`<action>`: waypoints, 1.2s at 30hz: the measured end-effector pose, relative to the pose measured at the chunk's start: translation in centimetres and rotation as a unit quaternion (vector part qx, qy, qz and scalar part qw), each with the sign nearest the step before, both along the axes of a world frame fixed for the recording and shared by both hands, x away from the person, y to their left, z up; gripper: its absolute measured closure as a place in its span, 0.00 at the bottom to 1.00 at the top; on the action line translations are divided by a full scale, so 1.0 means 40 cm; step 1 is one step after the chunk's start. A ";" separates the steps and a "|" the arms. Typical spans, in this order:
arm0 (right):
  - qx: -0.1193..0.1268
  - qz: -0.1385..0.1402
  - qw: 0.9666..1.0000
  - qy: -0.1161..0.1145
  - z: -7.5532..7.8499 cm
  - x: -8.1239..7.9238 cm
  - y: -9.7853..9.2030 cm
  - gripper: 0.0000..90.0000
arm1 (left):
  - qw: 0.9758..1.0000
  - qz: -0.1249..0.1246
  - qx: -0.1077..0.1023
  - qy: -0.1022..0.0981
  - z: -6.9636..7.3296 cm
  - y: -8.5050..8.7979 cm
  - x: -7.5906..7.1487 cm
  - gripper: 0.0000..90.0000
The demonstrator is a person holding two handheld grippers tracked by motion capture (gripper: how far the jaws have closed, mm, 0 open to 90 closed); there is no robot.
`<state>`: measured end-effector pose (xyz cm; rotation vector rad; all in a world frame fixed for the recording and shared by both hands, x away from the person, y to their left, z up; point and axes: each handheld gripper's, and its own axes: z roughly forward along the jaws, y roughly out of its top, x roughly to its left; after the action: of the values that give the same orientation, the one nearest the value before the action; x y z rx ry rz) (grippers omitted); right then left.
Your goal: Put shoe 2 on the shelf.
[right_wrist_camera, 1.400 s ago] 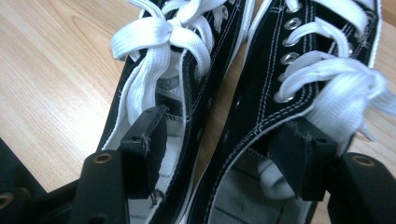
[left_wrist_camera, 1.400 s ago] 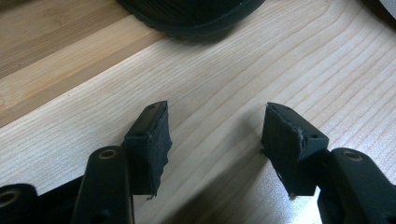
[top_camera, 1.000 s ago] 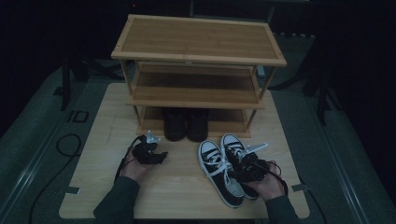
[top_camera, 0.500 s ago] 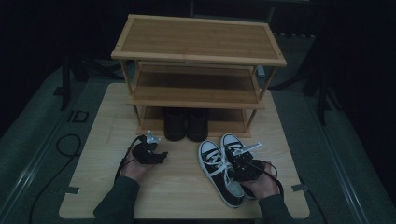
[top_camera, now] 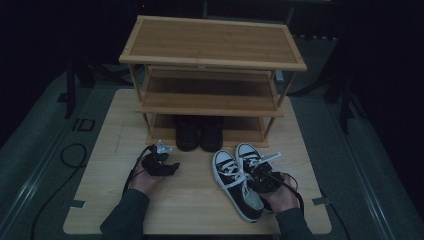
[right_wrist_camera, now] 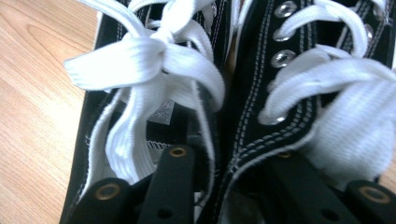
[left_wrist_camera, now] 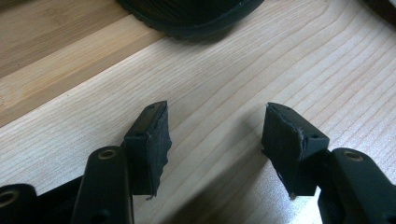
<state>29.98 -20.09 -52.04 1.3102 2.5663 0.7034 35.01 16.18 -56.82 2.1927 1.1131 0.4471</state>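
Where right gripper (top_camera: 261,175) pinches, black canvas sneakers (top_camera: 239,181), white laces

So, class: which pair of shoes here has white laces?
The black sneakers on the table by the right gripper, whose jaws have just been closing. The dark pair under the rack shows none.

Free room: bare table (top_camera: 190,200) at the frame's lower middle, between both hands.
Obstacles: shoe rack (top_camera: 212,75) across the upper middle; black boots (top_camera: 199,132) under it; sneakers (top_camera: 240,180) at lower right.
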 end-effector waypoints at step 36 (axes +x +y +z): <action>0.023 0.065 0.998 0.006 0.030 0.027 -0.078 0.94 | 1.000 -0.005 0.004 0.001 0.001 0.003 0.001 0.46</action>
<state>31.06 -23.20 -50.85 1.1717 2.6794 0.7851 35.04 16.28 -56.79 2.2043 1.1017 0.4457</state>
